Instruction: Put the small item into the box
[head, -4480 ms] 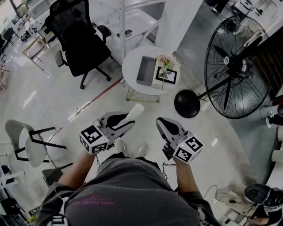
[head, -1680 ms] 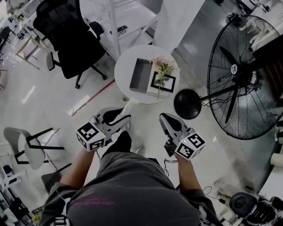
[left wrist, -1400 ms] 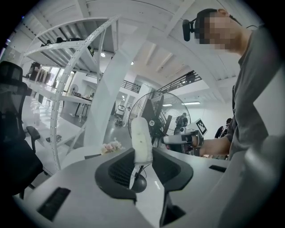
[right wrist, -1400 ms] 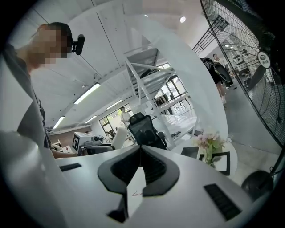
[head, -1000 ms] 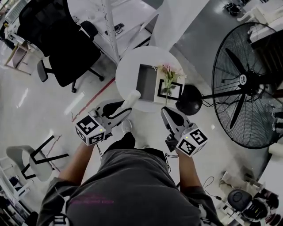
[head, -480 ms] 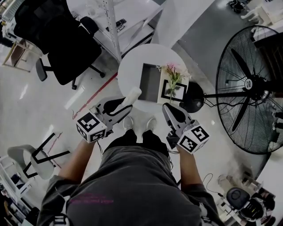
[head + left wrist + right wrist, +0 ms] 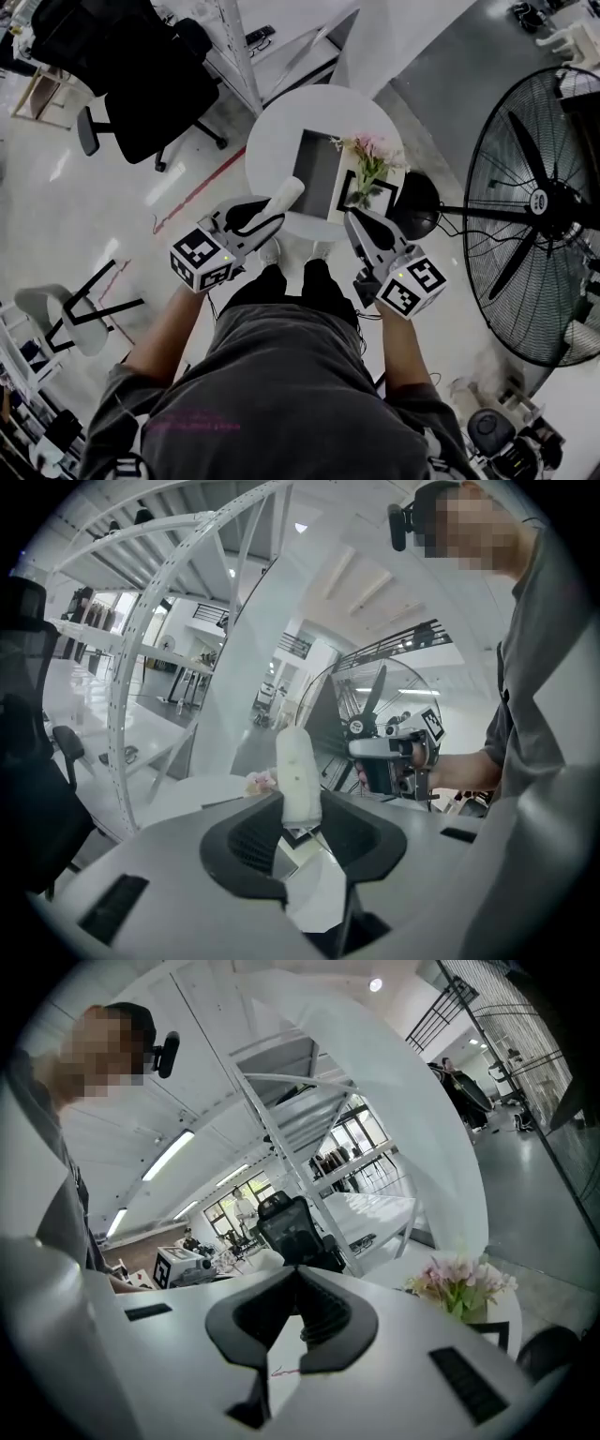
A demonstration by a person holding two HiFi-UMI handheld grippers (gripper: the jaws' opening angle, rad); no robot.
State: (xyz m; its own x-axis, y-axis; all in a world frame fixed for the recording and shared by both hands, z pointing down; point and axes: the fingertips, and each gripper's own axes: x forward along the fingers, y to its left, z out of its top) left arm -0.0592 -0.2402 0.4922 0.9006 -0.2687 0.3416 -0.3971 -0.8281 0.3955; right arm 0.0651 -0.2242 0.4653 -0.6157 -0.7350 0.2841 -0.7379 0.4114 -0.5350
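Note:
A small white cylinder (image 7: 286, 199) sticks up between the jaws of my left gripper (image 7: 272, 212), which is shut on it at the near edge of the round white table (image 7: 267, 141). In the left gripper view the cylinder (image 7: 298, 778) stands upright in the left gripper (image 7: 302, 804). The open grey box (image 7: 314, 173) lies on the table just beyond the cylinder. My right gripper (image 7: 352, 218) hangs at the table's near right edge, shut with nothing in it; in its own view the right gripper (image 7: 298, 1272) shows tips that meet.
Pink flowers (image 7: 368, 155) stand in a white box with a black square marker (image 7: 361, 195) right of the grey box. A large floor fan (image 7: 539, 202) with a black base (image 7: 419, 208) stands to the right. A black office chair (image 7: 141, 84) and a white rack (image 7: 239, 47) stand behind the table.
The person has walked up to the table. Both grippers have moved forward and lower, and the held cylinder now reaches over the table's near edge. Neither grip has changed.

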